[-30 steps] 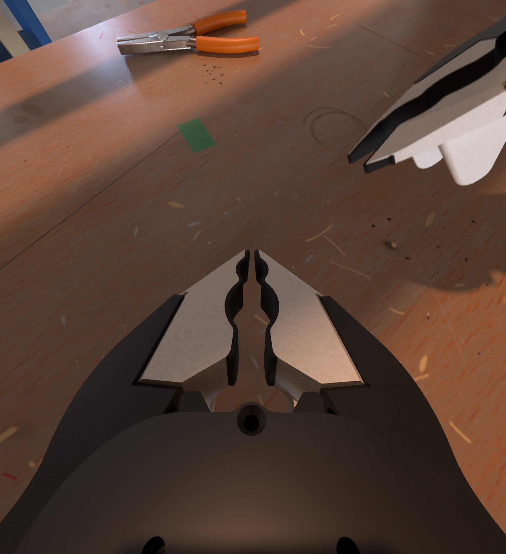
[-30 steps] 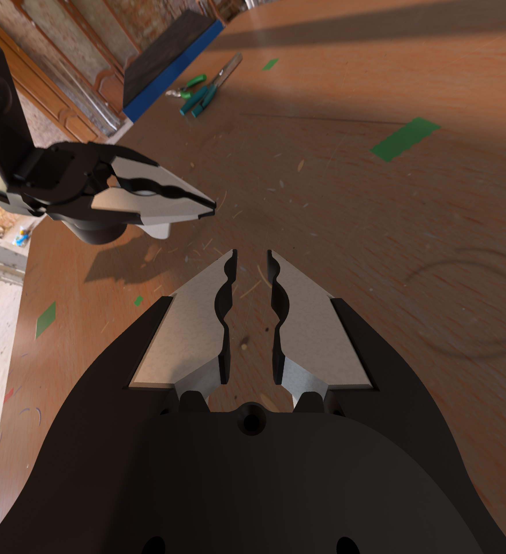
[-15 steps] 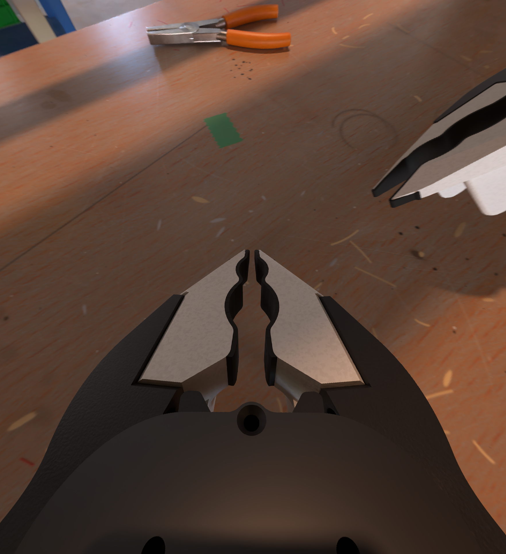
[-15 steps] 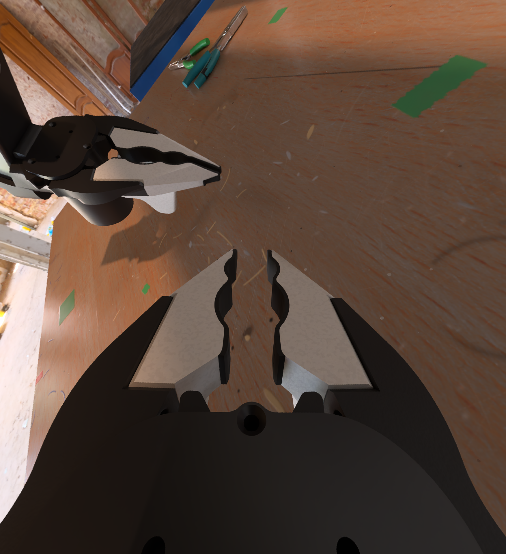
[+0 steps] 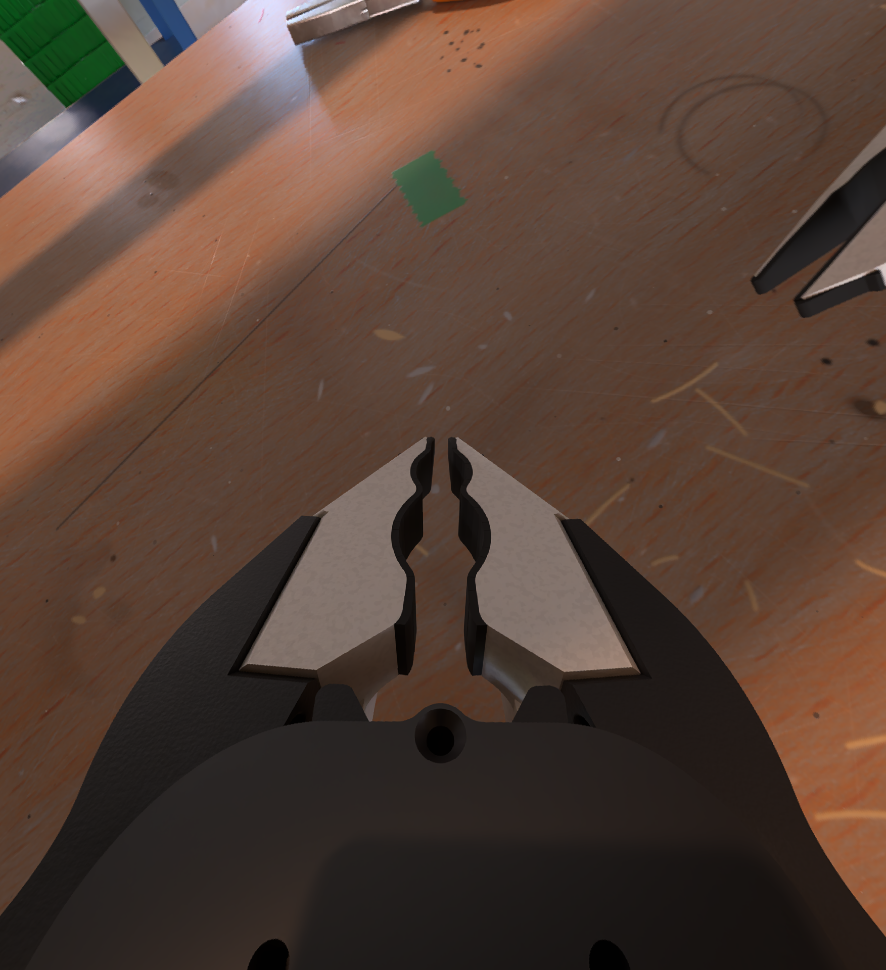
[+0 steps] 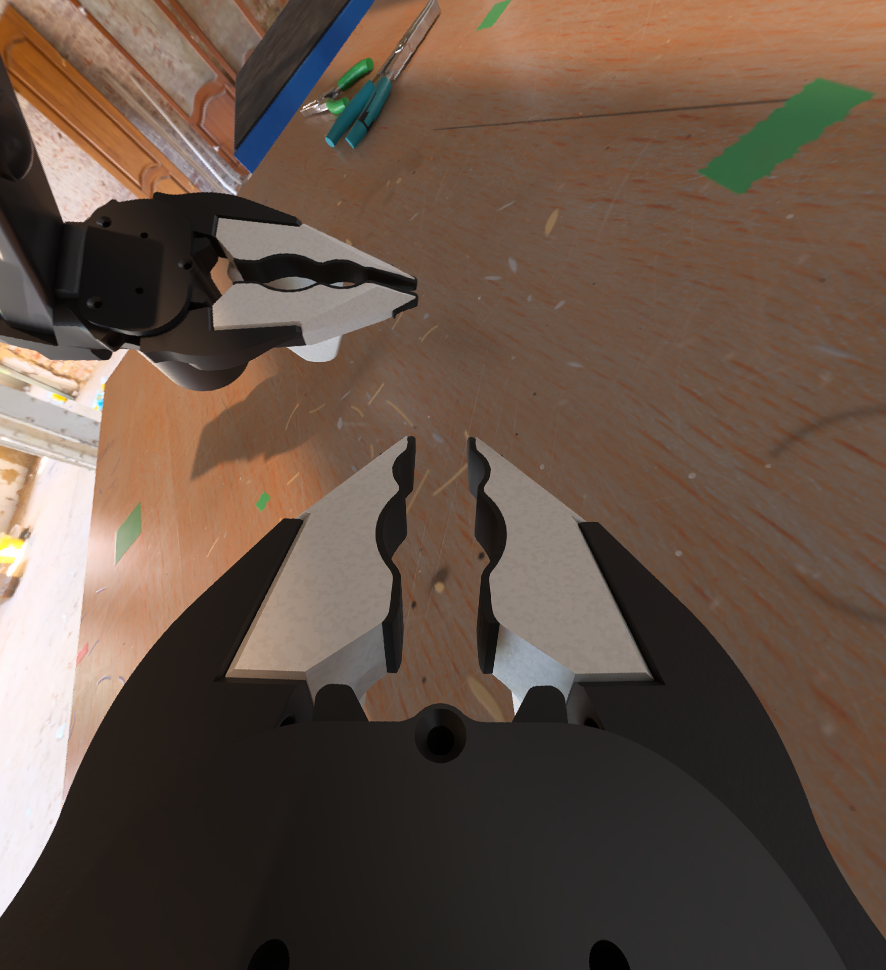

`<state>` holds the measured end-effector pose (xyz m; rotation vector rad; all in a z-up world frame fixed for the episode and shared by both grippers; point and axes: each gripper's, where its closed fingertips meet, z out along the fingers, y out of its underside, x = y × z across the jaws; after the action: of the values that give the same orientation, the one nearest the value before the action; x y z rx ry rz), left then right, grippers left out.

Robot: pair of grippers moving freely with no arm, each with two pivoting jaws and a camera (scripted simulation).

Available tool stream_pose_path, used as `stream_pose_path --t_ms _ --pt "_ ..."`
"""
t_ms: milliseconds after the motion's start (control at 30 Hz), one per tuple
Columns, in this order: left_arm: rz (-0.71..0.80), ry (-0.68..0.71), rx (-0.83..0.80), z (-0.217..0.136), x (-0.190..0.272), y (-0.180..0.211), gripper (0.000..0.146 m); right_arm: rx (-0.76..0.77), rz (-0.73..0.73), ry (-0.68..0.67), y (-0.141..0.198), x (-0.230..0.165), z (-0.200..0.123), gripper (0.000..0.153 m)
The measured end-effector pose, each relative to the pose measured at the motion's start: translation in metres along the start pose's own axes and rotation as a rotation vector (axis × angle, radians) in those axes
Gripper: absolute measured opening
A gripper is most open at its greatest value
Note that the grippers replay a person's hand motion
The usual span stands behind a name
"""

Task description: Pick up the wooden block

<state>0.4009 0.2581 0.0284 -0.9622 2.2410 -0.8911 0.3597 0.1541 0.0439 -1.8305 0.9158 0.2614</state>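
Observation:
No wooden block shows in either view. My left gripper (image 5: 439, 446) is shut with only a hairline gap between its tips, holds nothing, and hovers low over the scratched wooden table (image 5: 535, 315). It also shows in the right wrist view (image 6: 413, 292), at the left, tips together. My right gripper (image 6: 440, 446) is open by a narrow gap and empty above the table. Its two separated fingertips (image 5: 766, 283) show at the right edge of the left wrist view.
Metal plier jaws (image 5: 335, 21) lie at the top of the left wrist view, beyond a green tape patch (image 5: 428, 188). Teal-handled pliers (image 6: 367, 105), a green-handled tool (image 6: 346, 86) and a dark blue-edged board (image 6: 293, 68) lie far left. The table edge (image 6: 89, 525) runs down the left.
Both grippers have moved forward over the table. The orange-handled pliers slid to the top edge of the left view and the right gripper drifted to its right edge. Jaw openings unchanged.

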Motion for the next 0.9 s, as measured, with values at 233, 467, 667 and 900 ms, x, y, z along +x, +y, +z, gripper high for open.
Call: stream_pose_path --t_ms 233,467,667,900 --pt "0.019 0.023 0.012 -0.003 0.007 0.001 0.005 0.027 -0.065 0.113 -0.008 0.017 -0.012 0.020" --pt "0.043 0.034 0.031 -0.009 0.015 0.004 0.005 0.211 -0.135 0.375 -0.027 0.063 -0.066 0.029" --pt "-0.135 0.239 0.068 -0.017 0.034 -0.002 0.003 0.229 -0.079 0.412 -0.012 0.075 -0.090 0.032" --pt "-0.202 0.295 -0.007 -0.011 0.040 0.008 0.009 0.172 -0.143 0.503 0.009 0.073 -0.103 0.030"
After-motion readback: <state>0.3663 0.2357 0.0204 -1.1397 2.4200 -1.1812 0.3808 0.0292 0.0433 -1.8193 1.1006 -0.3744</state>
